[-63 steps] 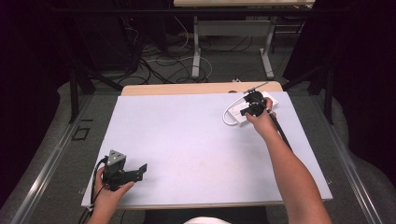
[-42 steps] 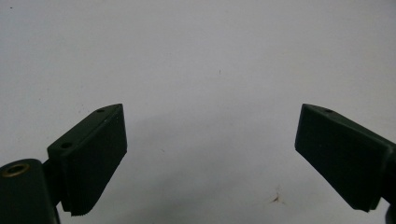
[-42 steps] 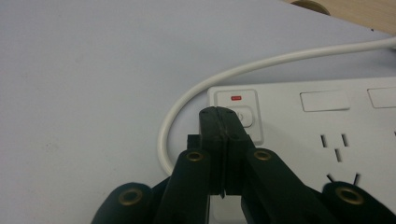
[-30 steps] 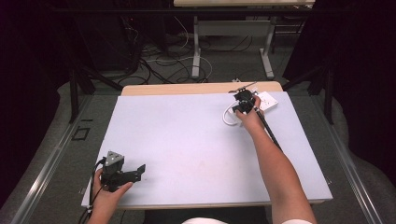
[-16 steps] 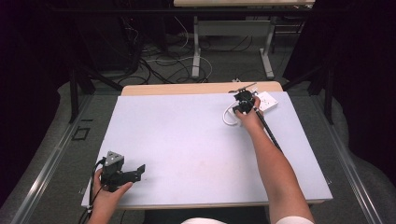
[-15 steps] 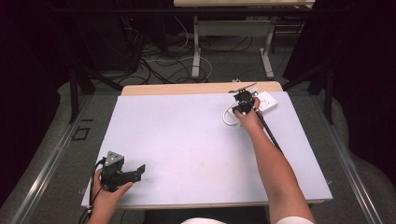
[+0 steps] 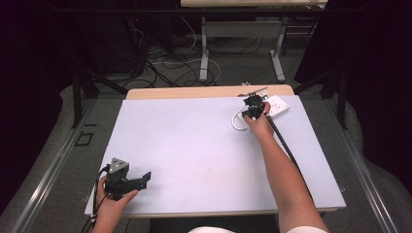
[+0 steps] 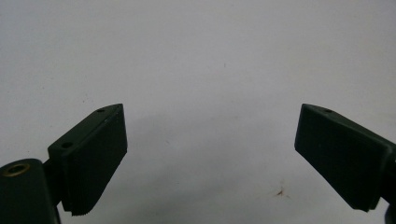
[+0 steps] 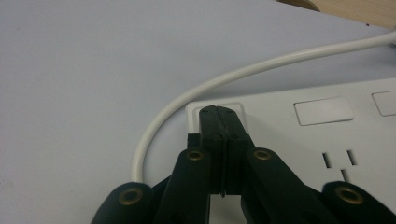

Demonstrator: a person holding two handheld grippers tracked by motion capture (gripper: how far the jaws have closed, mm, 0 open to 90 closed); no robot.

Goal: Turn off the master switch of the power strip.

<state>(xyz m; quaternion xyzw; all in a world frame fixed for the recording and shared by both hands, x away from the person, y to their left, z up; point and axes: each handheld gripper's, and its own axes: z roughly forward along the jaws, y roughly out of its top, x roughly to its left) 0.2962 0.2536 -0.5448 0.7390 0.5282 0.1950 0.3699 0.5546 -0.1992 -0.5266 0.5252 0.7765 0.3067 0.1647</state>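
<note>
Pressing with its jaws brought fully together, the right tool (image 9: 219, 122) sets its joined tips on the square rocker switch (image 9: 194, 112) at the end of the white power strip (image 9: 299, 135); closed tips give one firm point for pushing a button, which appears to be the work in hand. The strip lies at the far right corner of the counter (image 7: 194, 145), its white cord (image 9: 196, 93) looping beside it. The left tool (image 7: 127, 178) rests idle at the near left, jaws wide apart, gripping nothing. Count: one strip, one cord, two tools; on the strip, one switch and, as far as the close view reveals, two blank covers
</note>
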